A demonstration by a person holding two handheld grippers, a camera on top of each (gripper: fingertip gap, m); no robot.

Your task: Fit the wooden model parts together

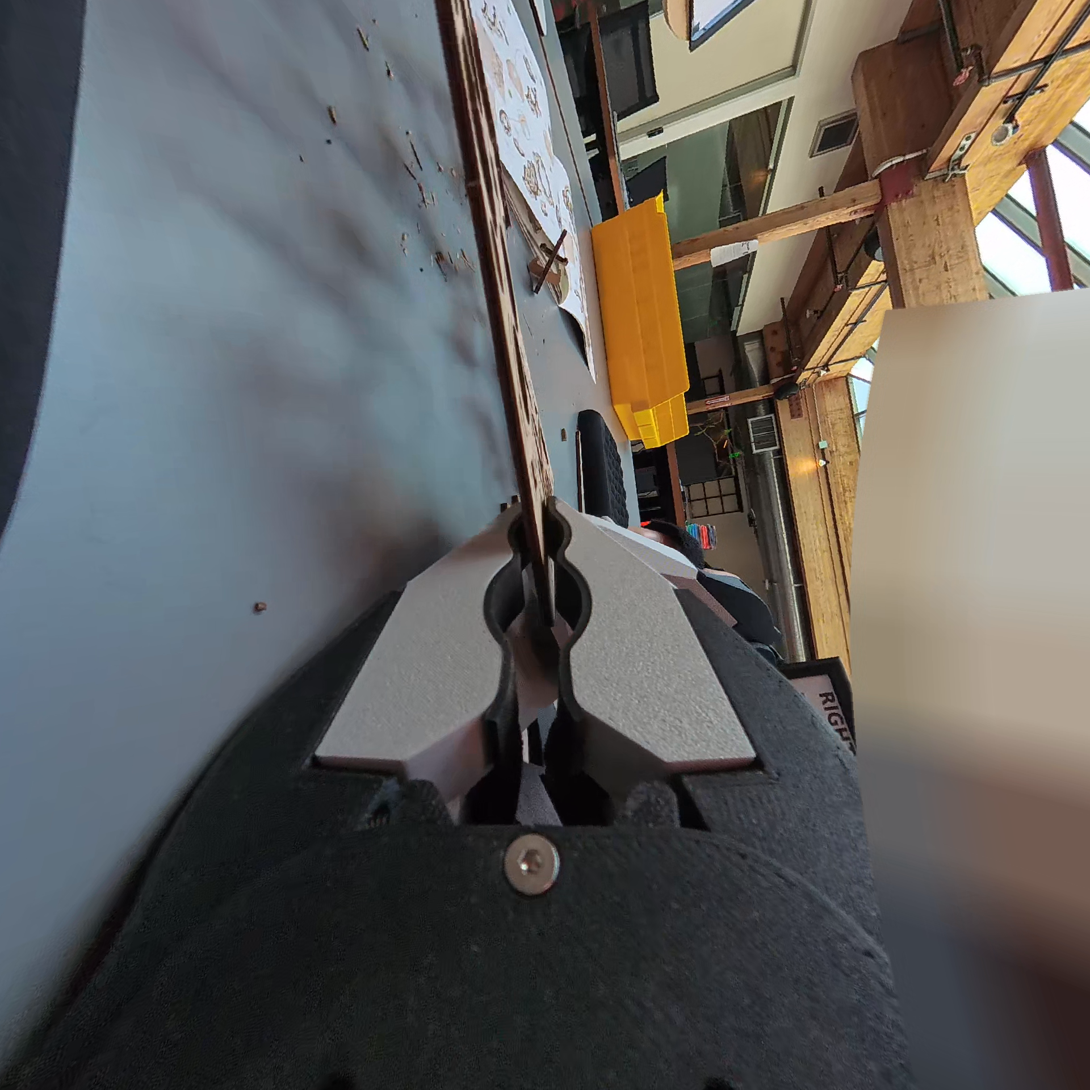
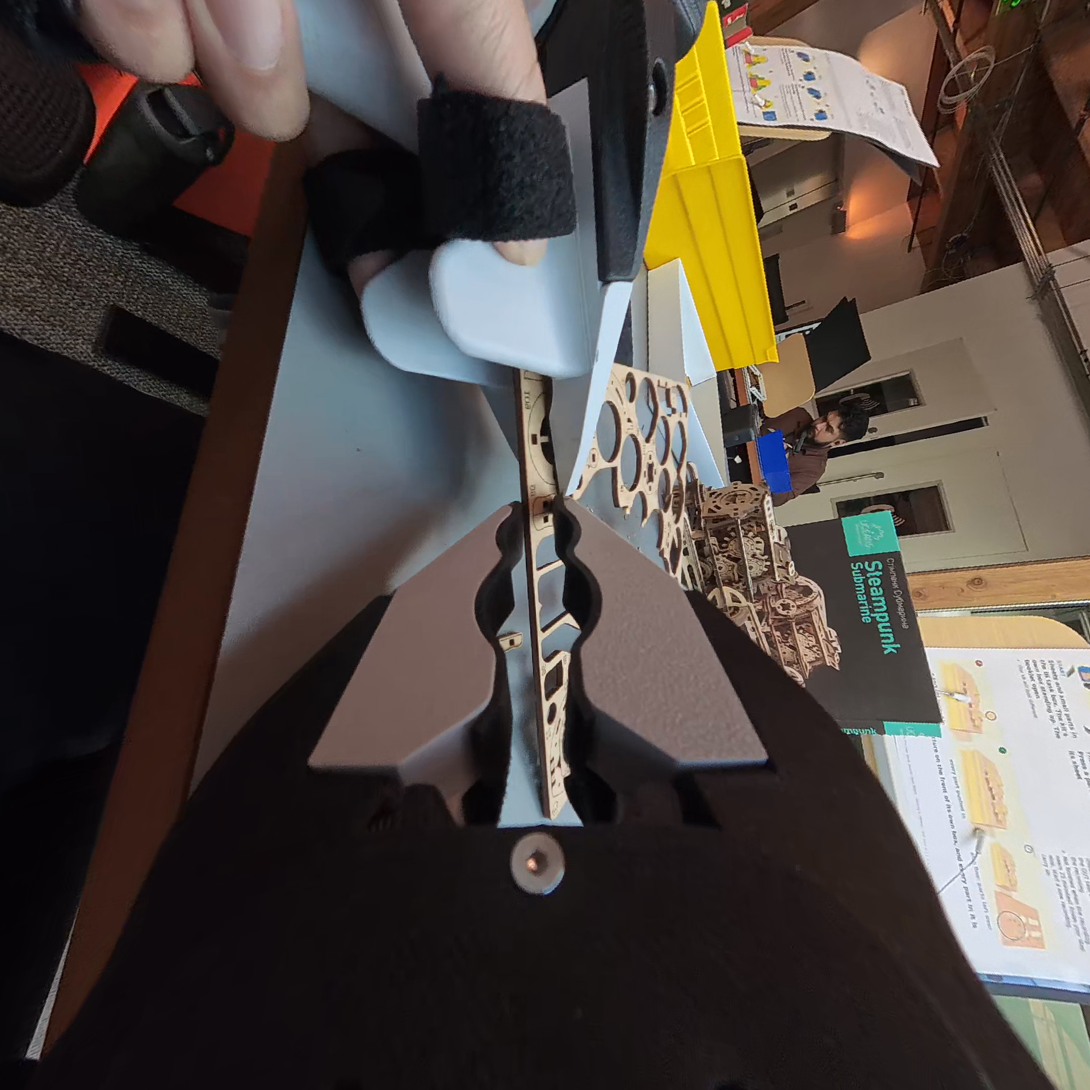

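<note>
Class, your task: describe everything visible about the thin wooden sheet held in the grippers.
The wooden sheet is thin, pale plywood with dark, burnt-looking laser-cut edges, full of cut-out slots and part outlines. It stands on edge over the grey table, seen almost edge-on in both views. The right gripper clamps one end between its fingers; the left gripper is shut on it too. In the left wrist view it looks dark brown, running away toward a printed paper sheet.
</note>
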